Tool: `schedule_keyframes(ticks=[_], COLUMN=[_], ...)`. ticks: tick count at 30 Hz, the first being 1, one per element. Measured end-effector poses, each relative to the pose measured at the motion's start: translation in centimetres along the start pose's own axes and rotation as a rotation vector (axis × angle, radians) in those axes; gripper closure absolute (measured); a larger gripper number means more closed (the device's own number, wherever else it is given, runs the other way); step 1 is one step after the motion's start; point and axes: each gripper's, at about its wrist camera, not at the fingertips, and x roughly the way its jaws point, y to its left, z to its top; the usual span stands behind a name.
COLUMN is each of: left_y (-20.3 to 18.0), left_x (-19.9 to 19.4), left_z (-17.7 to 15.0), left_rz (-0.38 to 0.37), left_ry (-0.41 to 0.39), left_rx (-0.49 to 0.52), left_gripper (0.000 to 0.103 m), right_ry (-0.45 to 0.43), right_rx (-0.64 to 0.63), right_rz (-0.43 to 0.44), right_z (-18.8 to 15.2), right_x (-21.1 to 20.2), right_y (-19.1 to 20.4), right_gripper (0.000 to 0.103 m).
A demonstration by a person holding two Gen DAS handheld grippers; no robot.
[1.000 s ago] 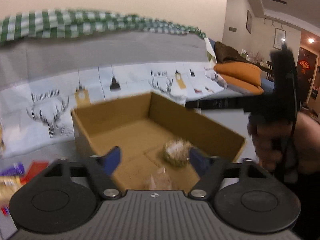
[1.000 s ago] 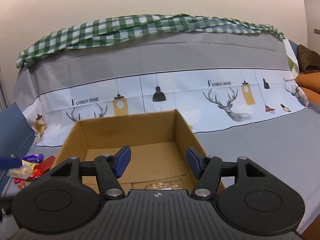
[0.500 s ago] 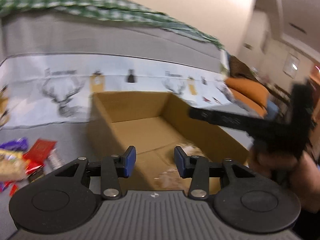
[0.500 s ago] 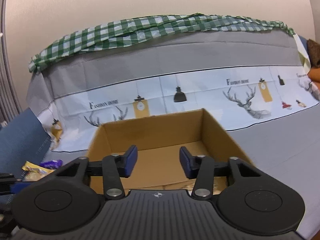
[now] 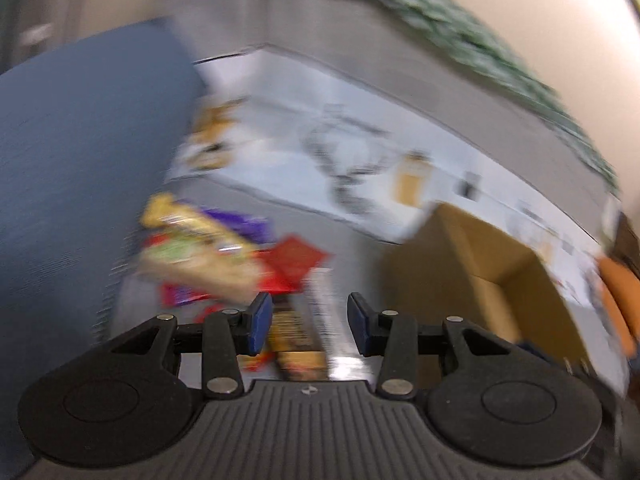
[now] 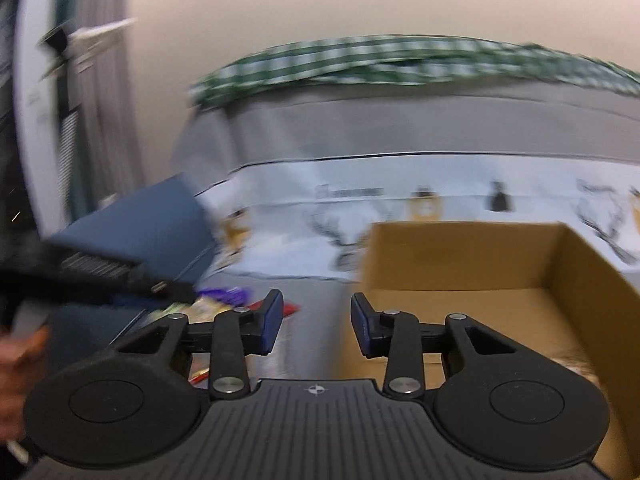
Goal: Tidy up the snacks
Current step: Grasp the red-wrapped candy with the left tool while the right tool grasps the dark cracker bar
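Between the left gripper's (image 5: 306, 322) empty, part-open jaws a dark snack bar (image 5: 290, 330) now lies, with the wrapper pile (image 5: 216, 256) at ten o'clock; earlier the cardboard box (image 5: 516, 280) filled this view. The right gripper (image 6: 316, 326), jaws closing on nothing, has swung left too, so another pickup looks next.
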Motion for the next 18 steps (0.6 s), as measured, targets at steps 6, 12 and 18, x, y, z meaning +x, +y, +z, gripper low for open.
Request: schedule_keyframes(ticks=[6, 12, 18], left_y=[4.7, 4.0, 3.6], left_x=[1.2, 3.0, 5.8], left_z=[0.0, -0.2, -1.1], left_rz=[0.070, 0.086, 0.134], left_ry=[0.074, 0.115, 0.170], left_rx=[-0.179, -0.105, -0.086], left_gripper=[0.057, 0.057, 0.056], right_ry=[0.082, 0.164, 0.239], right_rx=[-0.090, -0.084, -0.086], right_rz=[0.105, 0.108, 0.112], right_z=[-1.7, -2.8, -3.9], right_x=[2.3, 6.0, 9.8], right_y=[3.9, 4.9, 5.8], right_gripper=[0.063, 0.055, 0.043])
